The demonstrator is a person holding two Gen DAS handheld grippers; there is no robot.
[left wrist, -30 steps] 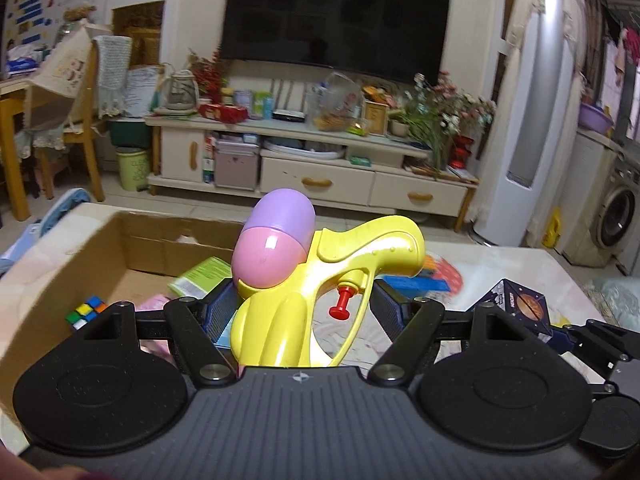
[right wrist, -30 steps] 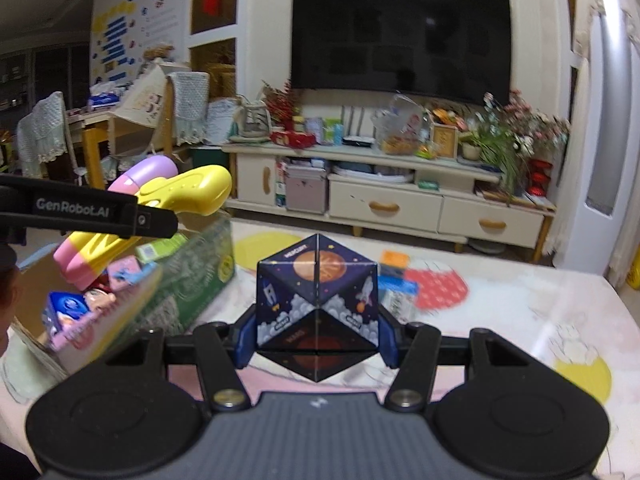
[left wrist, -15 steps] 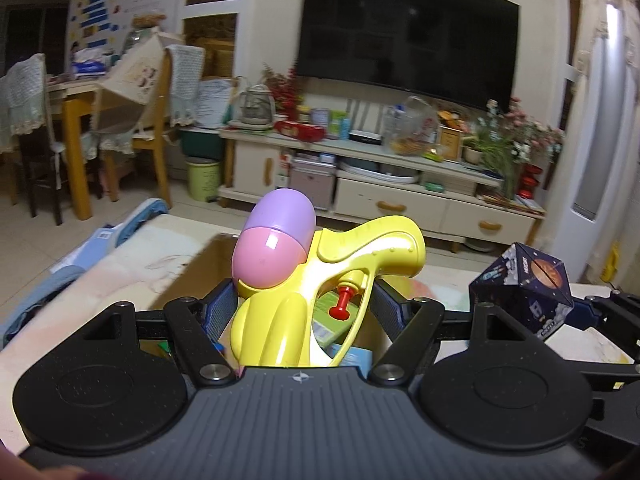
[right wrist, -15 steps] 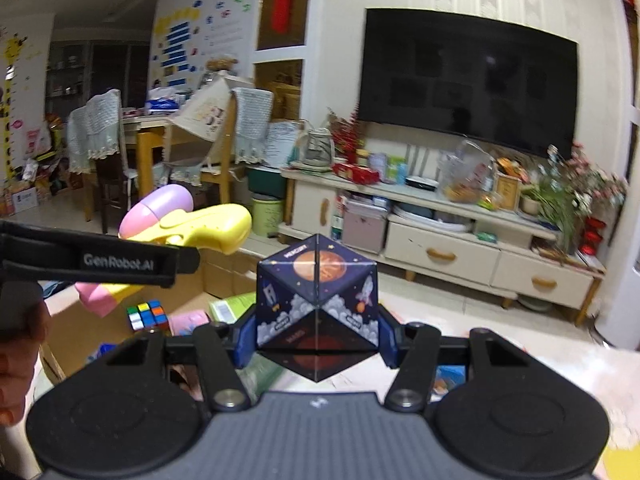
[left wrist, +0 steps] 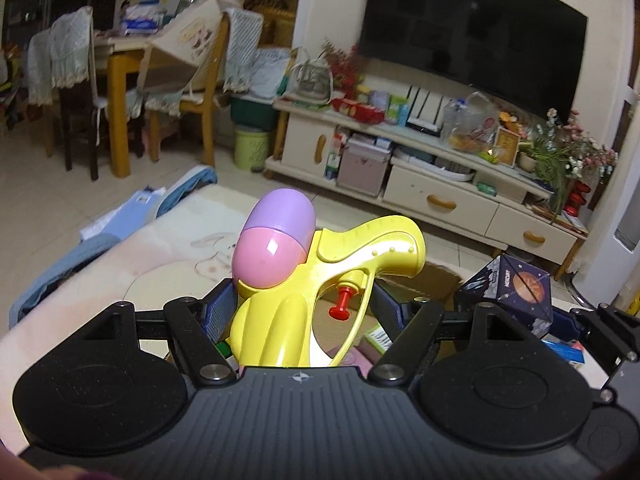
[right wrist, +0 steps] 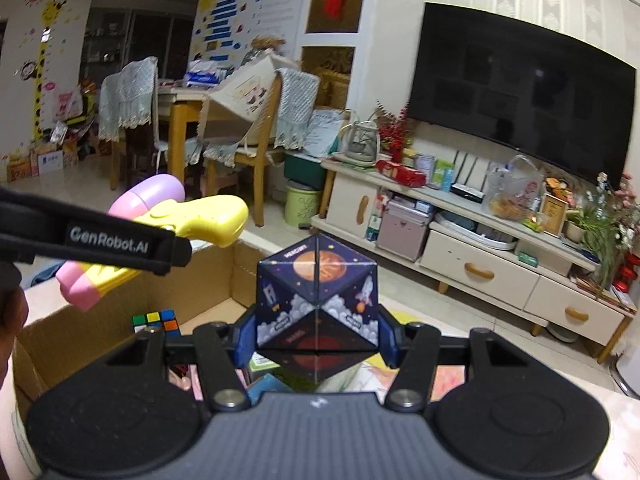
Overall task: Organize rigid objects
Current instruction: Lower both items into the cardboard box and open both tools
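My left gripper (left wrist: 306, 308) is shut on a yellow toy water gun (left wrist: 316, 280) with a pink and purple tank and a red trigger, held above an open cardboard box (left wrist: 436, 278). My right gripper (right wrist: 316, 330) is shut on a dark space-print cube (right wrist: 316, 304), also above the cardboard box (right wrist: 80, 320). In the right wrist view the water gun (right wrist: 208, 220) shows at the left, with the left gripper's black finger across it. The space-print cube (left wrist: 508, 294) shows at the right of the left wrist view. Inside the box lie a colour puzzle cube (right wrist: 158, 320) and several small packs.
The box stands on a pale printed mat (left wrist: 132, 256) on a low surface. Beyond are a TV cabinet (right wrist: 480, 264) with a large screen, a yellow dining table with chairs (right wrist: 224, 136), and a green bin (left wrist: 250, 148). A person's hand (right wrist: 10, 320) shows at the left edge.
Both grippers have swung left and rolled, so the box has slid right and down in view and the dining table has come in. Each still holds its toy.
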